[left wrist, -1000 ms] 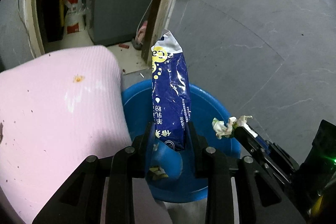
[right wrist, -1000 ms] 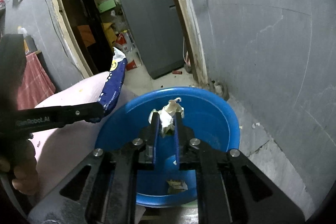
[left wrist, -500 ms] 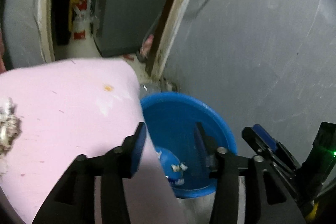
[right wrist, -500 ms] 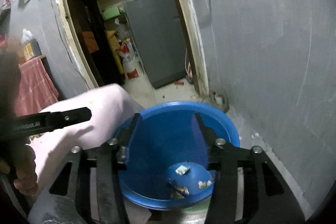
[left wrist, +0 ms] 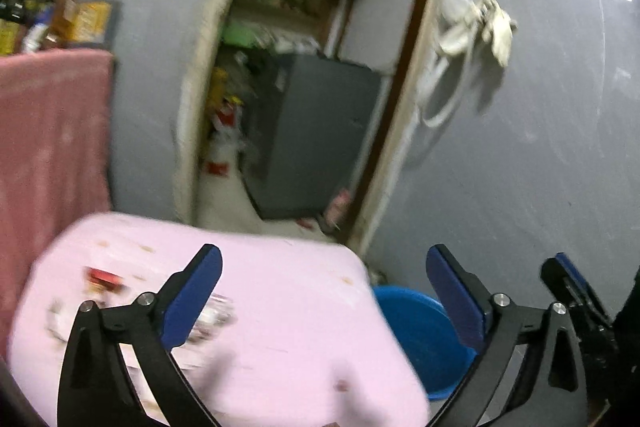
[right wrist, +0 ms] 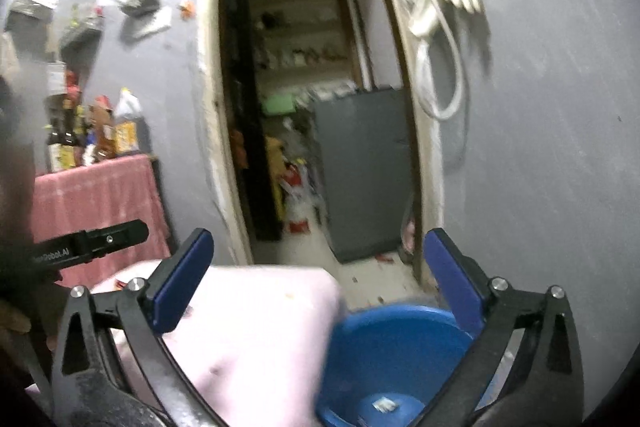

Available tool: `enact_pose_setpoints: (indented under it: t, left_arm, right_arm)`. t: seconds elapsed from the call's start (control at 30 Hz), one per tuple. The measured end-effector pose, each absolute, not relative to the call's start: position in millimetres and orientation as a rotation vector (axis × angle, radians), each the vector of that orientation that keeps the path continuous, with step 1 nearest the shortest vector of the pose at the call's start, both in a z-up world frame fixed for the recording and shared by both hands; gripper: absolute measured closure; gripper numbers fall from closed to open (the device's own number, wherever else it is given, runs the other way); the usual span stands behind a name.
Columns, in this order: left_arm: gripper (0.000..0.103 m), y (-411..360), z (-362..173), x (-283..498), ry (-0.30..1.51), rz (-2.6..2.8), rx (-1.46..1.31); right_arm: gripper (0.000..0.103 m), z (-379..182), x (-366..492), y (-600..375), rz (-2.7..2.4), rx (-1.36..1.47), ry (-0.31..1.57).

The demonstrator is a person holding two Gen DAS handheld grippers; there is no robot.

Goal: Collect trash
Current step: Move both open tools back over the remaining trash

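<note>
Change since the earlier frames: blue foil sachet and crumpled white tissue, then pinched over the bin, are gone from the jaws; both cameras now look higher, toward the doorway.

Left gripper [left wrist: 324,267]: black frame, blue pads; jaws have just been opening, now spread wide, nothing between them.

Right gripper [right wrist: 318,253]: same build; jaws have just been opening, fully apart, empty.

Round blue plastic bin [right wrist: 396,343]: on the floor beside the table corner, below the right gripper. White scraps [right wrist: 385,404] lie at its bottom; the sachet itself cannot be made out.

Pale pink cloth-covered table [left wrist: 280,307]: remaining trash lies blurred at its left part: a small red wrapper [left wrist: 105,279] and a pale crumpled piece [left wrist: 214,313] behind the left gripper's left finger.

Handling note: next pickup probably falls to the left gripper. Keep jaws wide, come down from above, straddle one piece, close only once the pads flank it, and avoid pinching the cloth.
</note>
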State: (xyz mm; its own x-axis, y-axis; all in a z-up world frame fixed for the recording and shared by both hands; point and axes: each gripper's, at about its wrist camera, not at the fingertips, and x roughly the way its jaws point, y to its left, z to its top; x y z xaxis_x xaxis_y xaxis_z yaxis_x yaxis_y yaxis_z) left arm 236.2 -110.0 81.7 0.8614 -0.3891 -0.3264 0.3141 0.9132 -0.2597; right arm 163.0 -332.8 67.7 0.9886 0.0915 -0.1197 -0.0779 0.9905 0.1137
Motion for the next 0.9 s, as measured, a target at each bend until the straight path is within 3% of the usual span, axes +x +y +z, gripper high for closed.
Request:
enact_pose_setpoints:
  t: [0.47,0.9]
  left_arm:
    - [0.002,13,80,188,0.253,-0.111,-0.186]
    - [0.002,59,15,220,0.440,-0.046,-0.143]
  right_arm:
    - [0.000,79,174,-223,0.244,0.085,0.085]
    - [0.000,31,243,-173,0.355,0.033,0.321]
